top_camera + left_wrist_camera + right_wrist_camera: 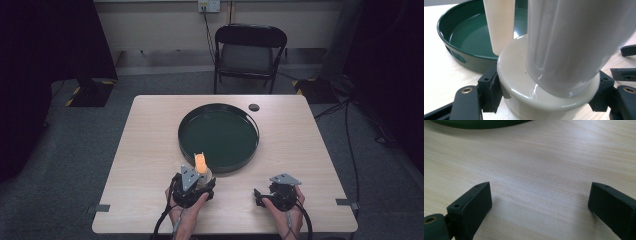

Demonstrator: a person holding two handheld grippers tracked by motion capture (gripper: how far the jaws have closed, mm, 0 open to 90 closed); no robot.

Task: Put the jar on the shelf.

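Your left claw [546, 97] pinches the cream juicer [544, 82] round its base, low enough to keep it upright, just short of the green tray [218, 164] on the bench [150, 135]. Your right claw [540, 205] rests spread and empty on the bench, well clear.

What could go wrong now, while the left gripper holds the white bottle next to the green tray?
The left gripper grips only the glossy rounded base of the white bottle, so the tall bottle might slip or tip. The green tray has a raised rim right in front; carried too low, the bottle may hit it. The right gripper rests open on the table, so it cannot steady anything.
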